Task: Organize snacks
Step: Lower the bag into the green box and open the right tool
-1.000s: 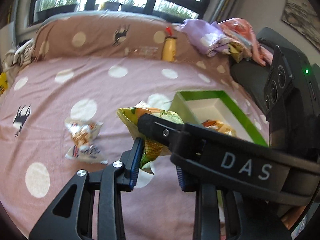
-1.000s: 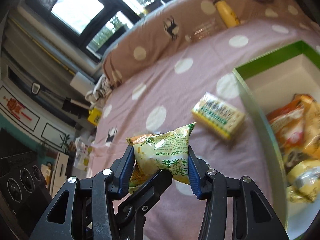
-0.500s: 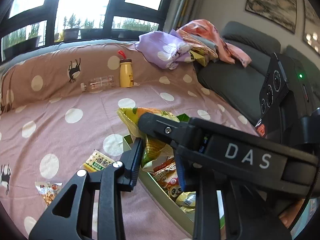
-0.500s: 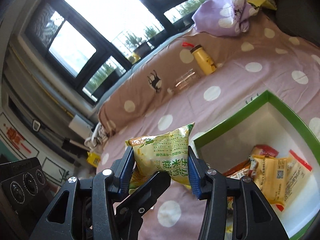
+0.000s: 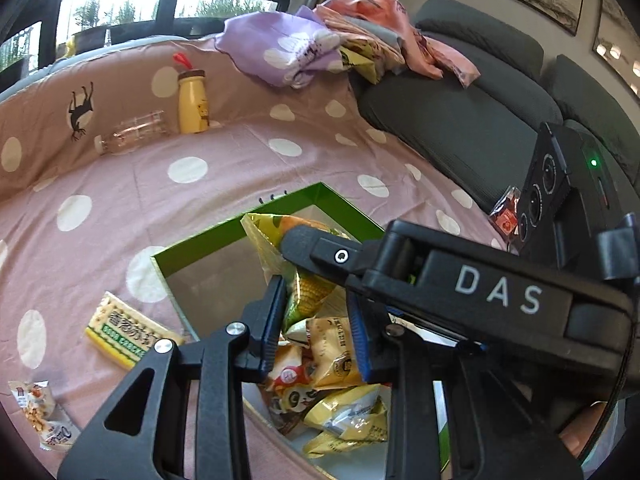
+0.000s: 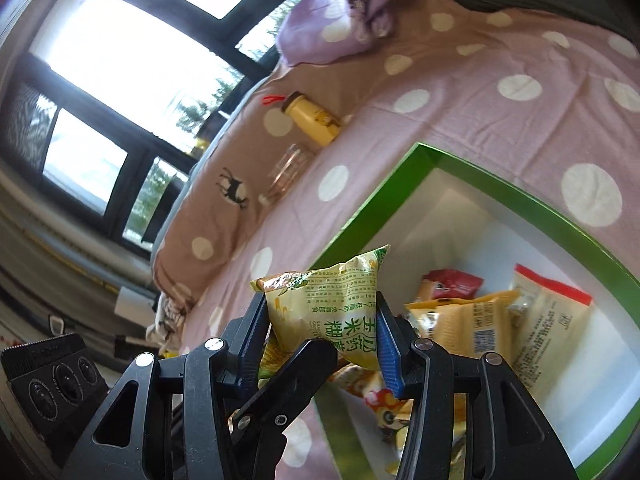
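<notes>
A yellow-green corn snack bag [image 6: 332, 304] is clamped between the blue pads of my right gripper [image 6: 322, 336], and the same bag [image 5: 298, 280] sits between the pads of my left gripper [image 5: 316, 324]. Both grippers hold it above the near corner of a green-rimmed white box [image 6: 496, 196], which also shows in the left wrist view [image 5: 208, 236]. The box holds several snack packets [image 6: 472, 328]. A yellow cracker pack [image 5: 128, 338] and a small snack packet [image 5: 40, 412] lie on the pink dotted bedspread left of the box.
A yellow bottle [image 5: 192, 100] and a clear bottle [image 5: 132, 136] lie against the brown dotted bolster at the back. A purple cloth [image 5: 288, 52] and other clothes pile on a dark grey sofa [image 5: 460, 120] to the right. A red packet [image 5: 506, 214] lies by the sofa.
Both grippers have carried the corn snack bag rightward from over the bedspread to above the green box. The box interior and its packets now fill the lower views.
</notes>
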Demonstrator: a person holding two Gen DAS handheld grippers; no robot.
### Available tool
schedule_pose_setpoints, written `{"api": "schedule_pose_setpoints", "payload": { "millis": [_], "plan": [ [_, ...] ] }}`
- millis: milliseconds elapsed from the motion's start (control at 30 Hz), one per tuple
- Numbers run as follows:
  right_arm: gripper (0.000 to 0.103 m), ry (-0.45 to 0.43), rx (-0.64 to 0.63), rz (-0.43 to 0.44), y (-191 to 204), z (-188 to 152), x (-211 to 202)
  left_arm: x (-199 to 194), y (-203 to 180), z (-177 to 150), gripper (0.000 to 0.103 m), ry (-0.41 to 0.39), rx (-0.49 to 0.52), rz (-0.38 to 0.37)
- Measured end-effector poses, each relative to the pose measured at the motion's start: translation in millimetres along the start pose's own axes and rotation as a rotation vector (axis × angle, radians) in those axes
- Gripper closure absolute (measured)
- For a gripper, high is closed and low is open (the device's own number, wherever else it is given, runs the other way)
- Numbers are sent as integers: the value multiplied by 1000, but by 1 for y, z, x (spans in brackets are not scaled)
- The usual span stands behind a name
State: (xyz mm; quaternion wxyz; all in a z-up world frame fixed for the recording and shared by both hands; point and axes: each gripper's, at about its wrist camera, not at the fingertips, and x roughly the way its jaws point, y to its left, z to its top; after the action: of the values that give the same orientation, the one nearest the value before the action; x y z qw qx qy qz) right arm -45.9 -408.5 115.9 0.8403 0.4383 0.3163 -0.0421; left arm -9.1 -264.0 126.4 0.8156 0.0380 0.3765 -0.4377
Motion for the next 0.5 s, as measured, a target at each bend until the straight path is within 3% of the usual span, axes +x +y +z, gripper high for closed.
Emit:
{"api": "schedule_pose_setpoints", "payload": {
  "millis": [500],
  "plan": [
    [51, 16, 117, -152, -40, 8, 7, 45, -11, -7, 78, 105, -34, -54]
  ]
}}
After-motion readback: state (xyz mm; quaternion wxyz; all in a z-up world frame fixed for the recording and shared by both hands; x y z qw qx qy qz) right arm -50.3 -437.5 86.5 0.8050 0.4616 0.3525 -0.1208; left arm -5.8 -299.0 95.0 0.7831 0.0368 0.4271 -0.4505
